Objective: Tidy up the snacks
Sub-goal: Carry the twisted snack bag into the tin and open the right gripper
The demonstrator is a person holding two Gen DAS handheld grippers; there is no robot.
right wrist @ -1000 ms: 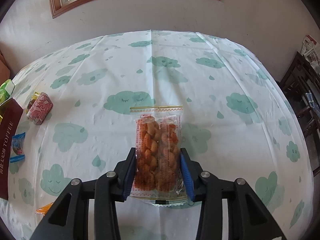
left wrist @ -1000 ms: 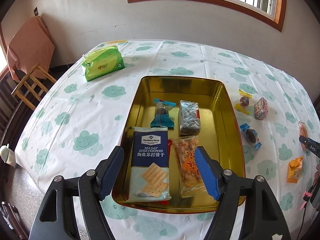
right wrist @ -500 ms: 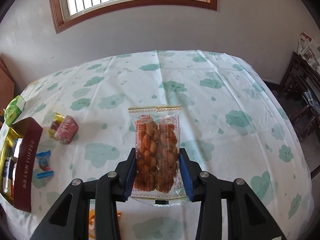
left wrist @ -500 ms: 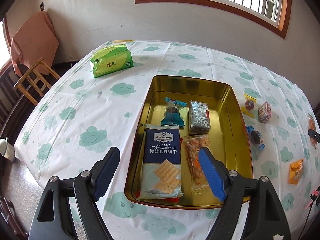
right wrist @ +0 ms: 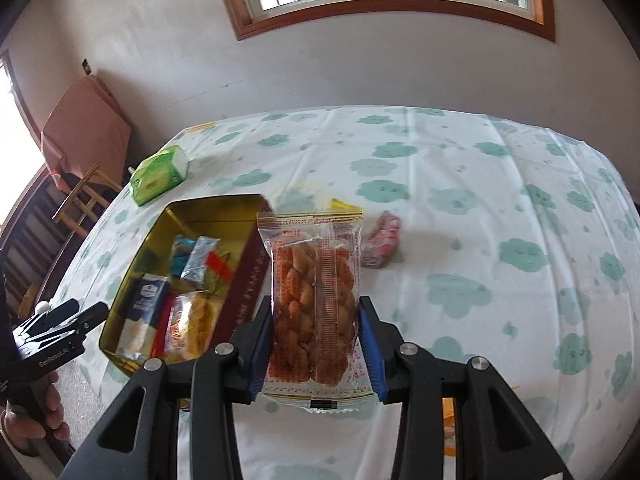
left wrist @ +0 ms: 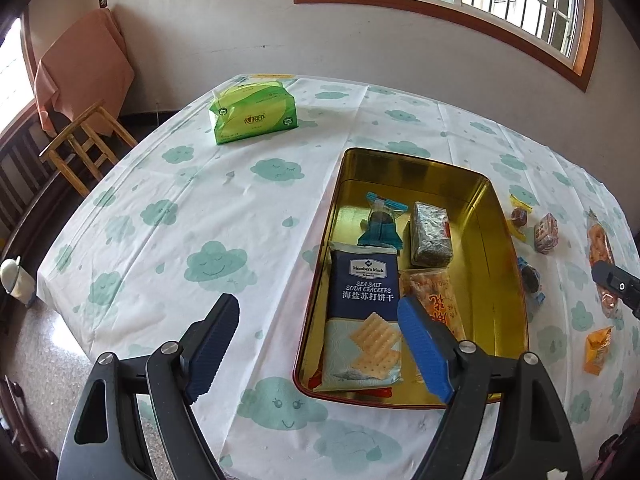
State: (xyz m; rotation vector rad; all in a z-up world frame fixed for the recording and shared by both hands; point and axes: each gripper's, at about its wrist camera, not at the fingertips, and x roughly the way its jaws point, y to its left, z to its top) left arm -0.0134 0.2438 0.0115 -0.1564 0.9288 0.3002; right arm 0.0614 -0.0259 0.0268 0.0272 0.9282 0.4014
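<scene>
A gold tin (left wrist: 504, 248) sits on the cloud-print tablecloth and holds a blue cracker pack (left wrist: 366, 312), an orange snack bag (left wrist: 434, 300), a dark bar (left wrist: 430, 234) and a blue candy (left wrist: 380, 220). My left gripper (left wrist: 320, 344) is open and empty above the tin's near left corner. My right gripper (right wrist: 316, 344) is shut on a clear bag of orange snacks (right wrist: 316, 300), held in the air just right of the tin (right wrist: 160, 224). That bag also shows at the right edge of the left wrist view (left wrist: 598, 248).
Loose snacks lie right of the tin: a yellow-wrapped candy (left wrist: 519, 216), a pink pack (left wrist: 547, 233), a blue candy (left wrist: 530, 280), an orange packet (left wrist: 597, 350). A green tissue pack (left wrist: 254, 114) sits at the far left. A wooden chair (left wrist: 86, 140) stands beside the table.
My right gripper has swung left with the snack bag, bringing the tin into its view. My left gripper has pulled back and to the left, staying open.
</scene>
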